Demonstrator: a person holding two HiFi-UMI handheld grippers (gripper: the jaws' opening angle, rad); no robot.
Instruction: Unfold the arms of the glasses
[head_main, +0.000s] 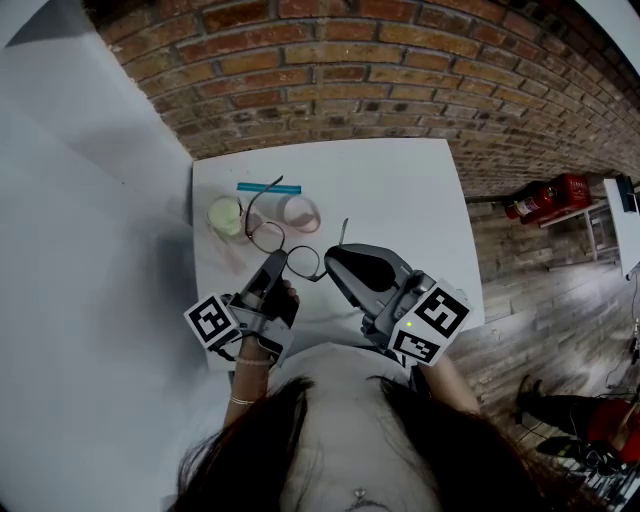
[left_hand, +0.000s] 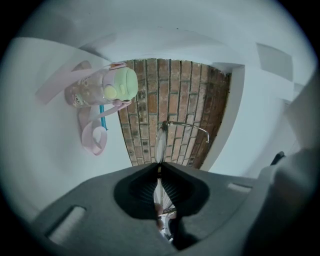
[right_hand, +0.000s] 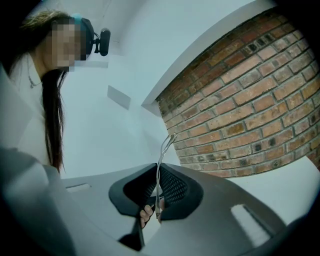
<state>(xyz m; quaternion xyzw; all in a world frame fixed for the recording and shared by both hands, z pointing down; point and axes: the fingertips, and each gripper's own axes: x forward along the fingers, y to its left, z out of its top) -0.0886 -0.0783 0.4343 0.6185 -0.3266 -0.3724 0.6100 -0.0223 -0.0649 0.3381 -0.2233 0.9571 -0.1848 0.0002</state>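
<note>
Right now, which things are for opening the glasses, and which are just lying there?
For the job: glasses, left gripper, right gripper, both jaws shut on the glasses.
Lying about: pink bottle, blue stick.

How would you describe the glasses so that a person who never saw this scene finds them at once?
Find the white table before the brick wall, then its near left part. There the left gripper and the right gripper hold the glasses, just in front of a lying pink bottle with a green lid. Only the glasses are thin dark wire with two round lenses.
</note>
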